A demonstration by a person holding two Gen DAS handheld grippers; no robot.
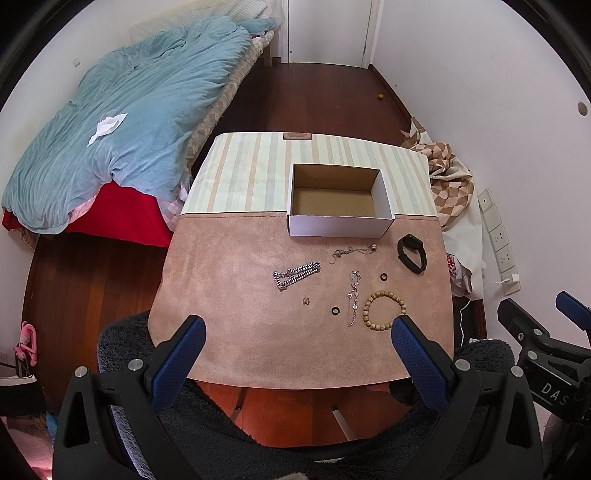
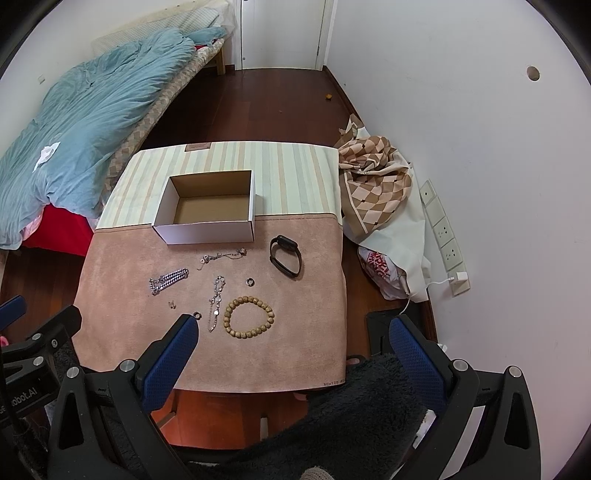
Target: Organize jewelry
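Observation:
An open white cardboard box (image 1: 338,226) (image 2: 207,232) with nothing in it sits mid-table. In front of it on the pink mat (image 1: 229,295) lie a thick silver chain (image 1: 295,276) (image 2: 168,280), a thin necklace (image 1: 352,252) (image 2: 221,255), a slim bracelet (image 1: 353,297) (image 2: 216,302), a wooden bead bracelet (image 1: 384,309) (image 2: 249,317), a black band (image 1: 412,253) (image 2: 285,255), two dark rings (image 1: 384,276) (image 1: 335,311) and a small earring (image 1: 306,301). My left gripper (image 1: 299,326) is open above the near table edge. My right gripper (image 2: 293,325) is open too, nearest the beads.
A bed with a blue duvet (image 1: 122,140) stands left of the table. Checked fabric and bags (image 2: 376,184) are piled at the right by the wall, near wall sockets (image 2: 443,229). A dark fuzzy cover (image 2: 354,413) lies below the grippers. A closed door (image 1: 328,29) is far back.

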